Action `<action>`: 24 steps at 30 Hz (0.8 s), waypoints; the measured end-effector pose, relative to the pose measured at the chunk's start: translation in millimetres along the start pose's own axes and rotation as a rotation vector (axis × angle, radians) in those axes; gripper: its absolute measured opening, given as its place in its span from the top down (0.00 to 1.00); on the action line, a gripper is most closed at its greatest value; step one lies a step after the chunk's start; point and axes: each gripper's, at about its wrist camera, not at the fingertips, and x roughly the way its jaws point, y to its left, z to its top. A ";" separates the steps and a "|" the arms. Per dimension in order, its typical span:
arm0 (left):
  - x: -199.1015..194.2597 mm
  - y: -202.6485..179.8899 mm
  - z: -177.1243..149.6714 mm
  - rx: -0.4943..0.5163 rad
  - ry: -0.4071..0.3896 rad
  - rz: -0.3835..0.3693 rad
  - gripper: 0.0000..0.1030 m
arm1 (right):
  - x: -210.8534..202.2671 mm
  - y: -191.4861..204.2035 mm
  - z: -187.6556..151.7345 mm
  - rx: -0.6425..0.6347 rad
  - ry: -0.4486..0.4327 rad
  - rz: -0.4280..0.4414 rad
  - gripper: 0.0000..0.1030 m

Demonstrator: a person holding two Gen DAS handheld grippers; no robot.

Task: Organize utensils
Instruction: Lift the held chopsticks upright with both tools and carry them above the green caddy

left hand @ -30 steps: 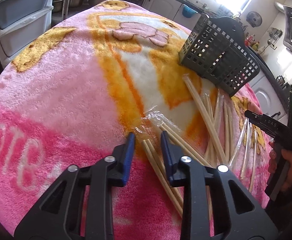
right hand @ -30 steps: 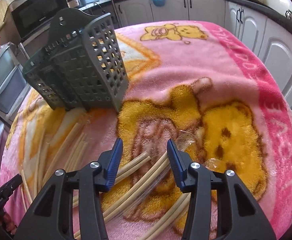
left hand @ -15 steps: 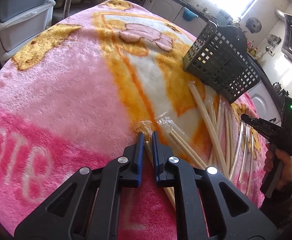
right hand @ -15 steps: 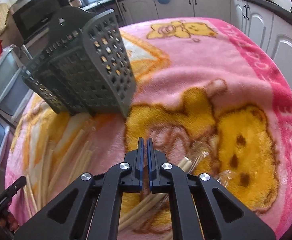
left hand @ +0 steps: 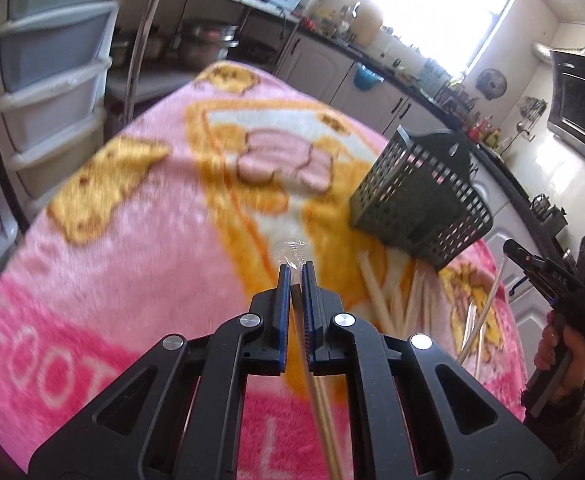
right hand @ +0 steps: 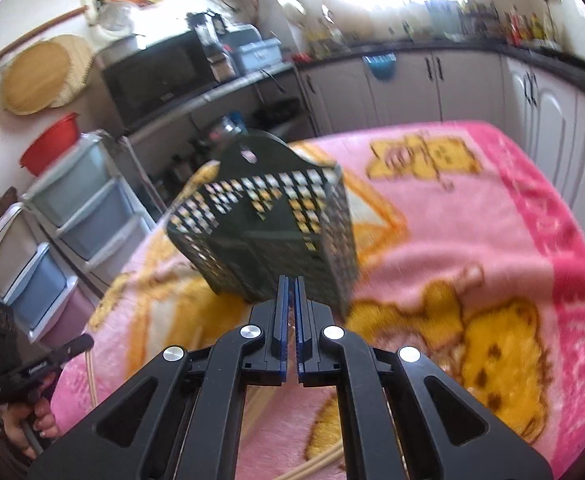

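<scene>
Right tongs (right hand: 291,280): closed, contents hidden.

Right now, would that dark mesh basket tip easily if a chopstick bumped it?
Probably. The basket looks like thin, perforated plastic, so likely light. It already sits tilted on the soft blanket, an unsteady base. It appears to hold nothing heavy, though its inside is partly hidden.

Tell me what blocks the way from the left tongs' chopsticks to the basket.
Nothing visible does. The left tongs hold wrapped chopsticks above the pink blanket; only loose chopsticks lie flat below the dark basket, whose opening faces up and away.
</scene>
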 end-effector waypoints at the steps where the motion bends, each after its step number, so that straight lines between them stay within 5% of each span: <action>1: -2.0 -3.1 3.4 0.005 -0.010 -0.005 0.97 | -5.6 6.1 3.5 -0.027 -0.020 0.000 0.98; 24: -14.1 -109.7 77.8 0.171 -0.171 -0.171 0.97 | -64.4 44.9 51.9 -0.173 -0.224 0.091 0.99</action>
